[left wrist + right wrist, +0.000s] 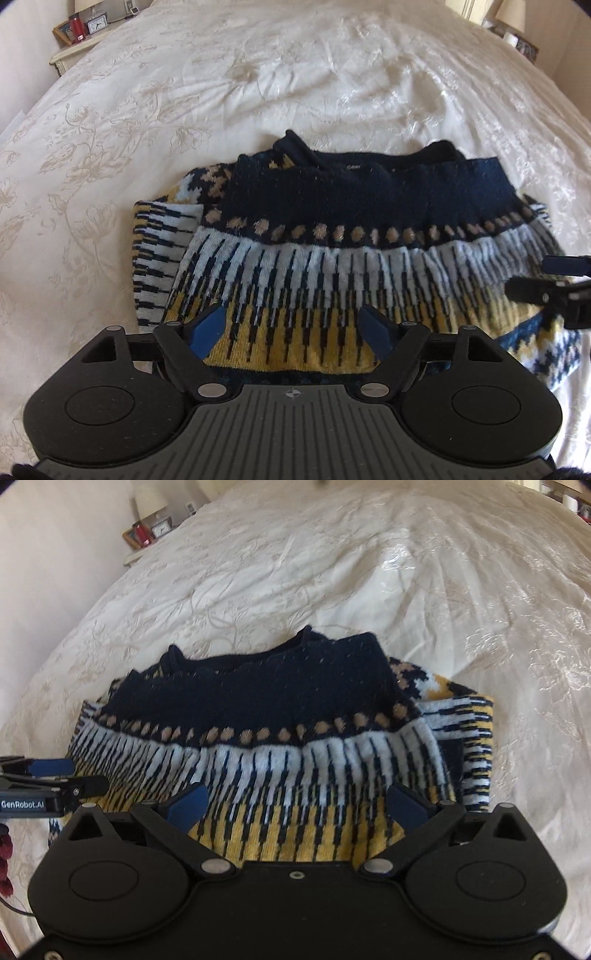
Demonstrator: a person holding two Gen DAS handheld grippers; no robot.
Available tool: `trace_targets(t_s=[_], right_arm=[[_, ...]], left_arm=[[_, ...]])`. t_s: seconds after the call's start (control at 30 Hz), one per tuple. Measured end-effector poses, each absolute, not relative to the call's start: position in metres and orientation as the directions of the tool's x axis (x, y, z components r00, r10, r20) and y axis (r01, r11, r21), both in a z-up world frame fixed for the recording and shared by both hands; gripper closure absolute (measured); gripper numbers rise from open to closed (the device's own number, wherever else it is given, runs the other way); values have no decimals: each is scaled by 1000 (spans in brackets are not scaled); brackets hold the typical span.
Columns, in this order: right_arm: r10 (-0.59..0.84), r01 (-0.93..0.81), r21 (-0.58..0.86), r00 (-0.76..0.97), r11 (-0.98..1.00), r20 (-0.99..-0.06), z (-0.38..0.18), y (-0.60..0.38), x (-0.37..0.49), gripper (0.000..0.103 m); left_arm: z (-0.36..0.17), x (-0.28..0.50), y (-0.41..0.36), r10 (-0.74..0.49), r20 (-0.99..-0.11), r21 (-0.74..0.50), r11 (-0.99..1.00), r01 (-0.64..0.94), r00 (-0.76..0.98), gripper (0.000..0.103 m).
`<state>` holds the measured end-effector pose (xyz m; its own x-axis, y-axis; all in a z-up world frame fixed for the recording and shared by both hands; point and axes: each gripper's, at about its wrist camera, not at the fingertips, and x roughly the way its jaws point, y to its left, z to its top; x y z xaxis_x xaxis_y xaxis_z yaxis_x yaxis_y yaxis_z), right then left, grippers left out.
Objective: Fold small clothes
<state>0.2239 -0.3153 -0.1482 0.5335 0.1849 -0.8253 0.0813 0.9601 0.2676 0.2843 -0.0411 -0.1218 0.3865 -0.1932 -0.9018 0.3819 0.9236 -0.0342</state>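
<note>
A knitted sweater (332,236) in navy, white and mustard lies folded on the cream bedspread (258,81), its navy band and collar at the far side. My left gripper (291,332) hovers over its near mustard part, blue pads apart, nothing between them. The right gripper (546,280) shows at the right edge of the left wrist view. In the right wrist view the sweater (280,738) fills the middle, and my right gripper (295,806) stands open above its near edge, holding nothing. The left gripper (55,775) pokes in from the left there.
A bedside table (74,55) with a clock (96,26), a red item and a picture frame stands at the far left. A lamp (513,14) and small things sit far right. The patterned bedspread (369,572) stretches away beyond the sweater. A dark red thing (4,853) lies at the left edge.
</note>
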Motion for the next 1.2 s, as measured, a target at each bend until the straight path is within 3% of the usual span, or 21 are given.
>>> trace_targets(t_s=[0.23, 0.37, 0.77, 1.2], right_arm=[[151, -6, 167, 464, 986, -873, -166, -299, 244, 0], [138, -26, 142, 457, 990, -879, -170, -300, 258, 0], [114, -8, 126, 474, 992, -873, -177, -312, 288, 0], [85, 89, 145, 480, 985, -873, -176, -339, 311, 0]], left_arm=[[-144, 317, -47, -134, -931, -2, 932, 361, 340, 24], [-149, 329, -55, -111, -933, 26, 929, 370, 343, 14], [-162, 347, -56, -117, -945, 5, 929, 369, 306, 1], [-158, 379, -46, -116, -941, 11, 928, 373, 318, 0]])
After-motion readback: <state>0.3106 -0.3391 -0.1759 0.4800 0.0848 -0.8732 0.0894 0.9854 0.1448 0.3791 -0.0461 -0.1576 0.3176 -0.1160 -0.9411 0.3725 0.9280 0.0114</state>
